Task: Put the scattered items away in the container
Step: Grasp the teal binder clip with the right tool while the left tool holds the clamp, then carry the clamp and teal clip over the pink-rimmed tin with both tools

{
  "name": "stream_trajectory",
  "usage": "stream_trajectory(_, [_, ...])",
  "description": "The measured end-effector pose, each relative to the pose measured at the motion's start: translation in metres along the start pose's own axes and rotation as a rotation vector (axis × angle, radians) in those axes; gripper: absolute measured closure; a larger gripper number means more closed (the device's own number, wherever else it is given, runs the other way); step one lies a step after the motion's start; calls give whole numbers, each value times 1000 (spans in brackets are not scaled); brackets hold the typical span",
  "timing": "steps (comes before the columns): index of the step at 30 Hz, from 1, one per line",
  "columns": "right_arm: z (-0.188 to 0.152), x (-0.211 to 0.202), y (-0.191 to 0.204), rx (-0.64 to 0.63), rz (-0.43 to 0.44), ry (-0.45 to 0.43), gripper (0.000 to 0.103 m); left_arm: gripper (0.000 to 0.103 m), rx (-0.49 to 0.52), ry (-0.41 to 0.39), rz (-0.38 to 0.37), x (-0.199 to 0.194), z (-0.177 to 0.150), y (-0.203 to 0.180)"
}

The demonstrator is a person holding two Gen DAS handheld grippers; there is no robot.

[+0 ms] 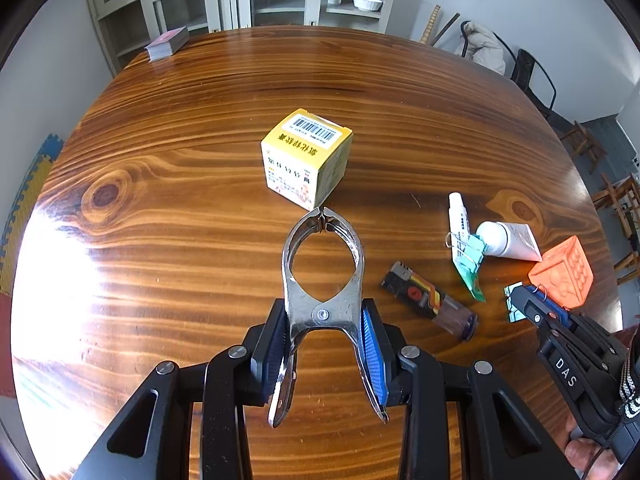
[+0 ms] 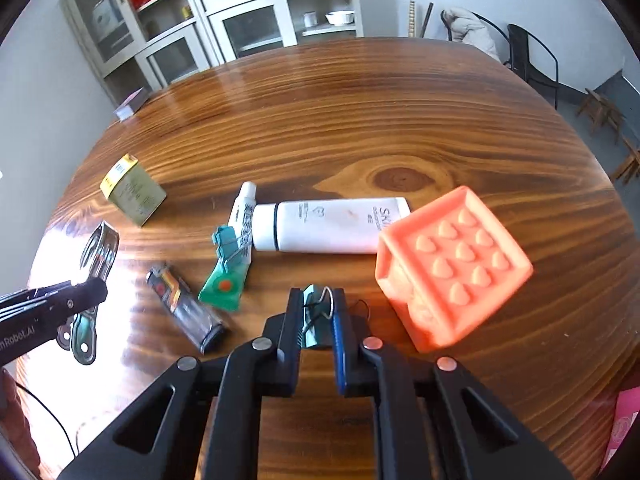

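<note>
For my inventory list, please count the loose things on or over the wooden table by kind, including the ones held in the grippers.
Binder clips, teal: 2
Metal spring clamp: 1
Tubes: 2
Lighter: 1
Yellow box: 1
Orange block: 1
Card deck: 1
Total: 9

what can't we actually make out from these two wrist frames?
- Container: in neither view, so the drop-off spot cannot be told.
- Teal binder clip: right wrist view, mostly hidden between the right gripper fingers.
- Metal spring clamp: left wrist view, handle ends partly covered by the left gripper pads.
- Yellow box: print too small to read.
- Table: glare washes out the left side.
</note>
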State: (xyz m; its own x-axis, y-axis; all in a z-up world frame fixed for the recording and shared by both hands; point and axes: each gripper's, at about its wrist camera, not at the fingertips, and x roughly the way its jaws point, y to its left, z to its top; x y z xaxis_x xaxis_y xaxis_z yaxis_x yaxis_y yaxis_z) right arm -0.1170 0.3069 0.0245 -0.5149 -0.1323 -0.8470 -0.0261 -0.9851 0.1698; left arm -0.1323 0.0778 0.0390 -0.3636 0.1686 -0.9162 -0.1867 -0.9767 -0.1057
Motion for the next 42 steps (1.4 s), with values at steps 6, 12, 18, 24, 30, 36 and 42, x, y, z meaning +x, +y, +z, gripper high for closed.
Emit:
stream_trajectory(6, [-21, -30, -16, 39, 50, -5, 92, 66, 17, 3, -7, -15, -18, -9])
stream_trajectory(12, [-37, -70, -27, 57, 83, -30, 92, 66, 26, -5, -13, -40, -42, -27])
stream_trajectory(18, [-60, -109, -42, 56, 99, -49, 92, 66, 49, -26, -30, -69, -65, -53])
stream_trajectory(24, [-86, -149, -78, 64, 81, -71, 92, 66, 98, -28, -58, -85, -85, -101])
stream_trajectory(30, [-109, -188, -133, 118, 27, -104, 92, 66, 212, -29, -107, -96, -104, -175])
stream_trajectory(36, [-134, -223, -193, 208, -25, -136, 92, 66, 319, -30, -166, -104, -120, -248])
stream_trajectory(42, [-157, -251, -242, 273, -84, -154, 92, 66, 423, -22, -229, -109, -141, -314])
